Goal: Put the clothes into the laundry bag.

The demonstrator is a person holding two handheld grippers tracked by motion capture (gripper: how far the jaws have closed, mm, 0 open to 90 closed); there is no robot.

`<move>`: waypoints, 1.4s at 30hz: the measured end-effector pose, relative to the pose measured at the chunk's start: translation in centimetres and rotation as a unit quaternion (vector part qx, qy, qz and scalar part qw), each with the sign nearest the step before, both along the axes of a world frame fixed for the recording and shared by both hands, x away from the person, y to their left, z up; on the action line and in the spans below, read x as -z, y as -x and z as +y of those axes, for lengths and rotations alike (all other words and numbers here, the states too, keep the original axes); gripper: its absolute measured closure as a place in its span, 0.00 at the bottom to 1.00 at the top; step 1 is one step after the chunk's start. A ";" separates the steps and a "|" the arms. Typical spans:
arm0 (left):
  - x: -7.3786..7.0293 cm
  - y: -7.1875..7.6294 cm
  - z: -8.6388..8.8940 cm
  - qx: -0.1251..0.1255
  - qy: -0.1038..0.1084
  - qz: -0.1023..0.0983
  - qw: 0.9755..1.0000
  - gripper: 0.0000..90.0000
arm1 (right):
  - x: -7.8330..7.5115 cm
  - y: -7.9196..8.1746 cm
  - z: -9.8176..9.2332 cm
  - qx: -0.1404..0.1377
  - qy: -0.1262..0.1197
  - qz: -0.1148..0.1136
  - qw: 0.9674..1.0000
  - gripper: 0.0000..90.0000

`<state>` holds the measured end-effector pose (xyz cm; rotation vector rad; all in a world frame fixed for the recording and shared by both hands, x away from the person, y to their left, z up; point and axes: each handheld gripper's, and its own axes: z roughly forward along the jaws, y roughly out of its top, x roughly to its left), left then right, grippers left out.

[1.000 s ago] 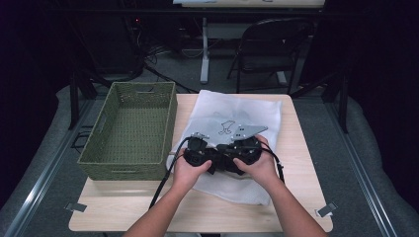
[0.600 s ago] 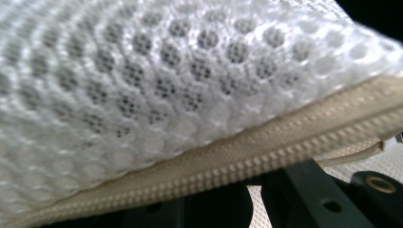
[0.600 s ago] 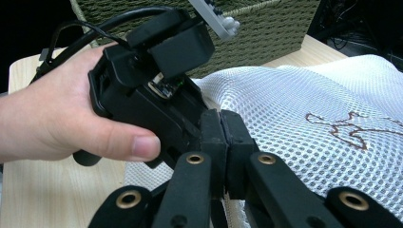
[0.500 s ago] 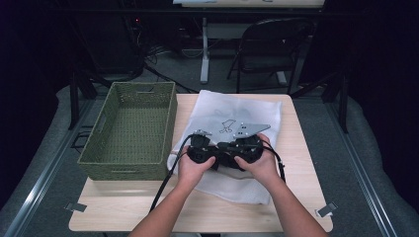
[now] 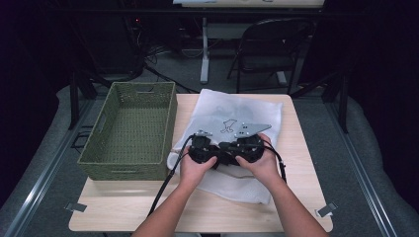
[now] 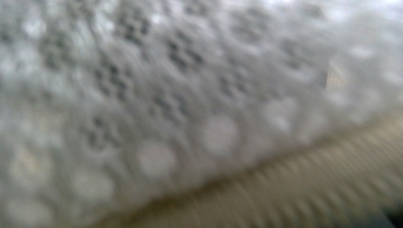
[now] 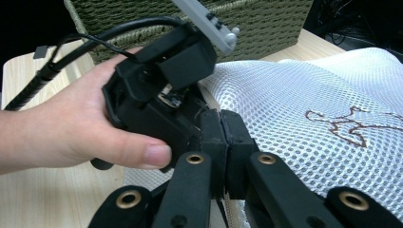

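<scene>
Here your right gripper (image 7: 222,142) has its fingers pressed together, empty, above the white mesh laundry bag (image 5: 232,111) lying on the tabletop (image 5: 301,148) beside the green woven basket (image 5: 131,128). Your left gripper (image 5: 200,150) has just been opening; I cannot tell whether mesh sits between its fingers. Lifting now could snag or drop the bag.

White mesh cloth bag (image 5: 232,116) w/ brown stitched motif: soft, matt, open-weave netting, fine holes thru-out. Olive-green rectangular woven basket (image 5: 129,129) looks rough, coarse-ribbed; pale wood-look worktop (image 5: 296,143) is smooth, low sheen. Both claws, left claw (image 5: 201,148) & right claw (image 7: 222,128), are matt black plastic w/ brass-coloured rivets, grey metal plate on top.
</scene>
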<state>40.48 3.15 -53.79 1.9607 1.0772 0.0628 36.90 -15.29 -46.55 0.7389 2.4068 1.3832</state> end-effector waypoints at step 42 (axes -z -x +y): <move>1.9 2.5 0.5 0.022 -0.038 0.016 0.999 0.65 | 0.2 -0.1 0.0 0.005 0.005 0.001 1.000 0.99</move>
